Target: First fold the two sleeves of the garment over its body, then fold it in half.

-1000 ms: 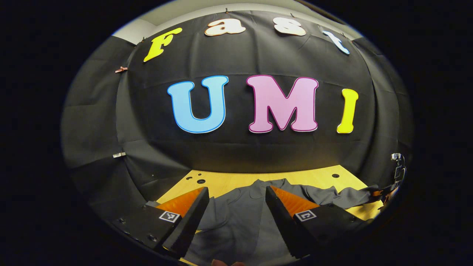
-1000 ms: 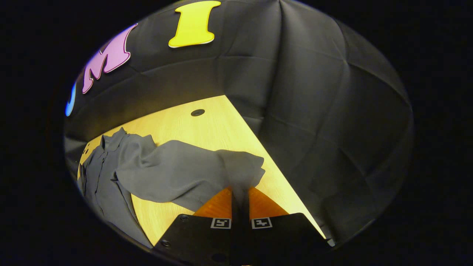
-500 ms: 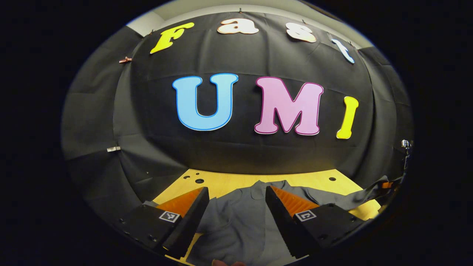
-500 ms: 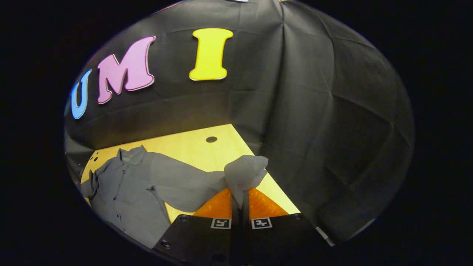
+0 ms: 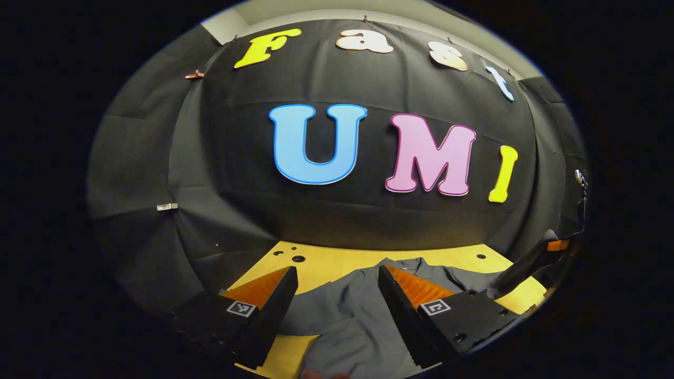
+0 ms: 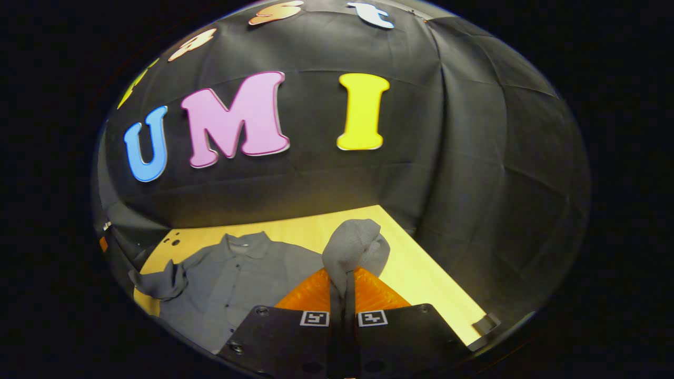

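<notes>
My right gripper (image 6: 343,284) pinched the grey shirt's (image 6: 237,273) sleeve (image 6: 355,245), lifted above the table (image 6: 421,273). My left gripper (image 5: 337,295) hung wide open, empty.

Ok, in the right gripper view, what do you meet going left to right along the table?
Bunched left sleeve → shirt body → right sleeve cuff pinched in the right gripper → bare yellow table.

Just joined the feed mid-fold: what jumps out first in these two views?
The right gripper, low in the right gripper view, has its fingers pinched on a bunched grey sleeve lifted above the yellow table. The rest of the grey shirt lies spread to its left. In the left gripper view, the left gripper is open above the shirt.
</notes>
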The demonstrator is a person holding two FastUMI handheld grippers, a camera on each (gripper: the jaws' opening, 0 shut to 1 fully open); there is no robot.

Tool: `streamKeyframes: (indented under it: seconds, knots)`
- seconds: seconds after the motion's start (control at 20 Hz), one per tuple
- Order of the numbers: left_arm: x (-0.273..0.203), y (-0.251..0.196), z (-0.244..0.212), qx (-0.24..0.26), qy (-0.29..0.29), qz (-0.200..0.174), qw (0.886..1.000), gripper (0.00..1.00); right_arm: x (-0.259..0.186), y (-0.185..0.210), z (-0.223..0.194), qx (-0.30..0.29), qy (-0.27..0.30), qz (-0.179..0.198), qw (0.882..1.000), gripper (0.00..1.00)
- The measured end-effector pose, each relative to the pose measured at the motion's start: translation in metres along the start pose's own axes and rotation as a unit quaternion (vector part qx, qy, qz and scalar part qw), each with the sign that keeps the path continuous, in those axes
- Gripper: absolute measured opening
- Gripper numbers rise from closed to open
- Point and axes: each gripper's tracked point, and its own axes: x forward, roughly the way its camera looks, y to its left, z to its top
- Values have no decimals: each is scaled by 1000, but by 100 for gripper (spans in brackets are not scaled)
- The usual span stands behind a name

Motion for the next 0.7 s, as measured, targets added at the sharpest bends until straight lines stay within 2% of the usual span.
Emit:
streamKeyframes:
  seconds: [0.35, 0.55, 0.7]
  knots:
    - [10, 78, -18, 15, 3, 12, 1000, 99, 20, 138, -11, -22, 4, 80, 997, 5]
    - [16, 123, -36, 23, 13, 36, 999, 99, 36, 209, -39, -43, 22, 123, 991, 5]
    - [23, 154, -57, 25, 30, 56, 998, 99, 48, 248, -72, -55, 52, 145, 987, 5]
